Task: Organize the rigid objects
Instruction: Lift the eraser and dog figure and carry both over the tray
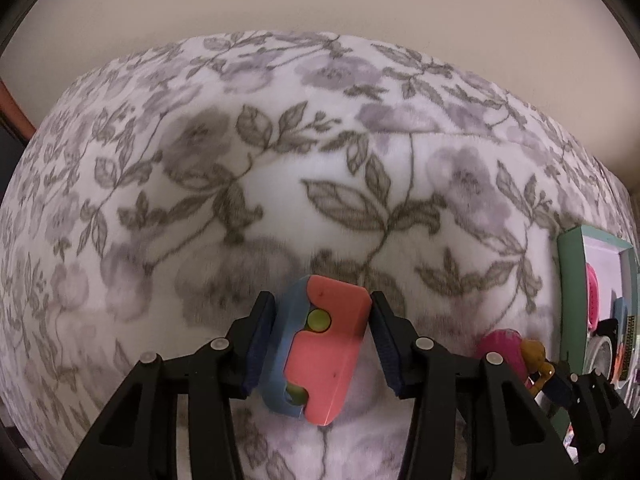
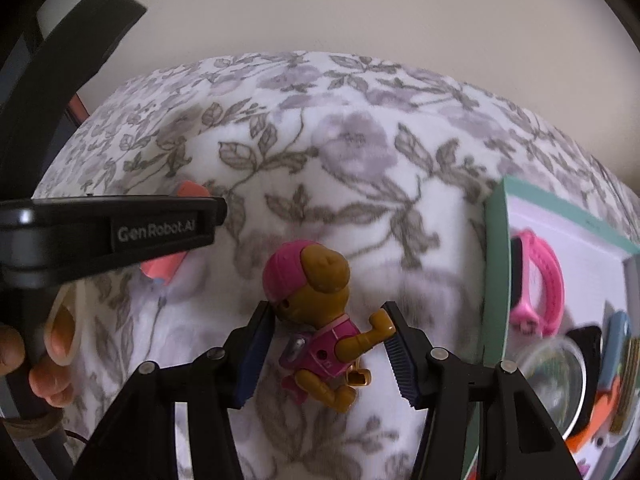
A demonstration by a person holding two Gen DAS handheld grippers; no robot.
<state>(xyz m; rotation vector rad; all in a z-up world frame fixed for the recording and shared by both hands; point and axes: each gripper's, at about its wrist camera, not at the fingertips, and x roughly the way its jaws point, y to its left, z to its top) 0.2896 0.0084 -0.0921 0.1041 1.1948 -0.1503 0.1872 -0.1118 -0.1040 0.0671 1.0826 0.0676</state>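
Over the floral blanket (image 1: pixel 280 184): both grippers hang nose-down above soft, patterned fabric, each with a toy between its fingers.
Left gripper (image 1: pixel 322 340): jaws part open, both pads pressed against the sides of the pink-and-blue block (image 1: pixel 320 352), which sits tilted and appears lifted clear of the blanket.
Right gripper (image 2: pixel 330 344): jaws part open around the dog figure (image 2: pixel 316 312); the left pad touches its head, the right pad meets its raised paw, so it looks held, though only by narrow contact.
Box (image 2: pixel 496 280): a teal-rimmed box lies at the right edge of the blanket, just beside the right gripper. It already contains a pink watch (image 2: pixel 536 280) and other small items too blurred to name.
Person: a hand (image 2: pixel 52 344) grips the left tool's handle, seen in the right wrist view.
Step in hand: judged as carrying two picked-up toys toward the box.
Next move calls for: bringing the dog figure over the rim first, since it is nearer, and releasing it into a free patch. The block follows.
Risk: the figure's uneven grip could let it twist or slip.
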